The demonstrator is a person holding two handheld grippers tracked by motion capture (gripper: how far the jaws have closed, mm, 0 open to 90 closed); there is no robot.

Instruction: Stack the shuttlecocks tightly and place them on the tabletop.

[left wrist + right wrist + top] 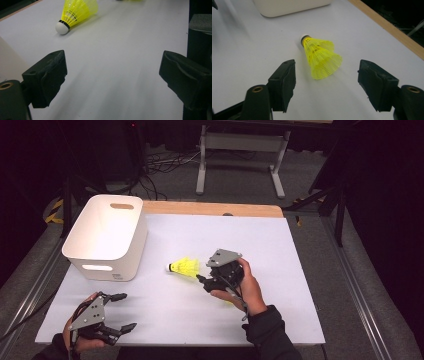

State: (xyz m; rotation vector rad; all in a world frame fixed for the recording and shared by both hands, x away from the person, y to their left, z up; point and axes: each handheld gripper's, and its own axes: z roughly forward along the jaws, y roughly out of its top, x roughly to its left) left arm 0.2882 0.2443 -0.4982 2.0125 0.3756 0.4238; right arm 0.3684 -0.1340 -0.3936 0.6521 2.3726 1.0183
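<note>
The high view looks forward and down over the whole table (280,270). Each gripper view sits low and close above it, and all three share the shuttlecock (184,268) (75,13) (320,58) mid-table.

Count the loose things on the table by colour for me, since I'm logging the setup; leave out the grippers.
Yellow: 1, the shuttlecock
White: 1, the bin
Total: 2
</note>
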